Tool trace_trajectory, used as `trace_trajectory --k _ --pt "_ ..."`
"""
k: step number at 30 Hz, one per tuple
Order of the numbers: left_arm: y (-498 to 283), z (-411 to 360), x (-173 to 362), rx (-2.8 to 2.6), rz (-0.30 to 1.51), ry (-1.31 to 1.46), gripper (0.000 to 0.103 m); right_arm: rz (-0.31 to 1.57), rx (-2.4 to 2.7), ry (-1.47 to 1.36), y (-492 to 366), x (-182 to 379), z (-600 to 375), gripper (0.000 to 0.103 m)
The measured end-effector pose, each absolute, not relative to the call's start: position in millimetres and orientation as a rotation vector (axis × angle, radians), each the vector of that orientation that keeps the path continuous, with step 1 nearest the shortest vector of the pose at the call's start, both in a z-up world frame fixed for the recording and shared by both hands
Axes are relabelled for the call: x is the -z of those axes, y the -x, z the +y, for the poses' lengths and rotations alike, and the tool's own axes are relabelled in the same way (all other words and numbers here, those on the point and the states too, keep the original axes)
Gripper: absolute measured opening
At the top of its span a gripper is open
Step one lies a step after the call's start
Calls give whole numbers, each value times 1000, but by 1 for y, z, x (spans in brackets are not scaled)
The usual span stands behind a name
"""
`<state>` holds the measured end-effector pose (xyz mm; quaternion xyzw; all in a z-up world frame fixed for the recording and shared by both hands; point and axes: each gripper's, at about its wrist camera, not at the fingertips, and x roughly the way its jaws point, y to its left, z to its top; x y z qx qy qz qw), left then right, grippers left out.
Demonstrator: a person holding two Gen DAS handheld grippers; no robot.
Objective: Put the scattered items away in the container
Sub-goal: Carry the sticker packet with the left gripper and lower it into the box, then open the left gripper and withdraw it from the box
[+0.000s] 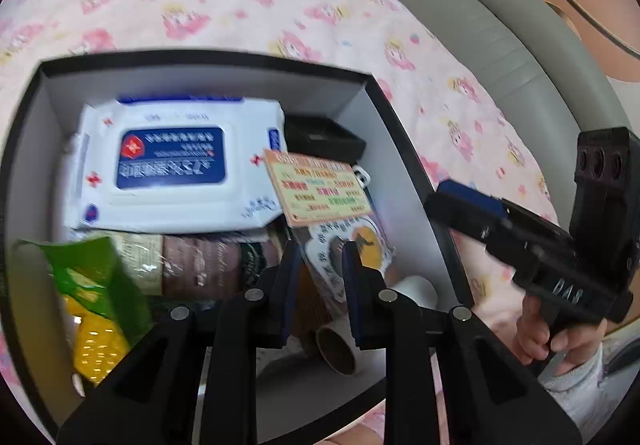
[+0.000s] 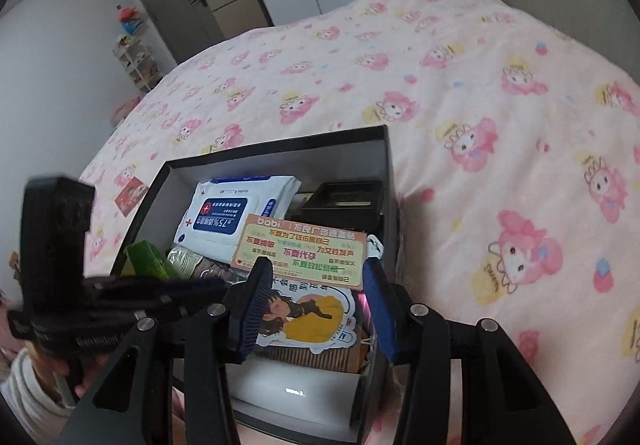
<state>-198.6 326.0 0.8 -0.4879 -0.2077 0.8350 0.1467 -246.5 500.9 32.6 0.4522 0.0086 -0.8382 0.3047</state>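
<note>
The black box (image 1: 404,133) sits on the pink cartoon-print bed (image 2: 460,85), holding a wipes pack (image 1: 172,161) at its far end and a printed card (image 2: 304,249) beside it. Both hand-held grippers, left (image 1: 318,257) and right (image 2: 316,281), hover over the box, jaws parted and holding nothing.
</note>
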Motion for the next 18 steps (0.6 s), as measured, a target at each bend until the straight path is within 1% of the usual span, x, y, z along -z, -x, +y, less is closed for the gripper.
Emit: trace_trajectory --k 6,11,13,18 --pt "203 330 7 -2403 -518 1458 20 219 2233 -1217 235 -22 481 43" --pt "206 332 14 -2412 -461 1504 20 232 2227 -1190 227 -25 477 43" --pt "205 330 10 -2416 -482 1474 20 241 2232 -1188 227 -25 478 43" --pt "195 333 -5 -2425 -448 1434 20 248 2227 -1250 233 -15 481 43"
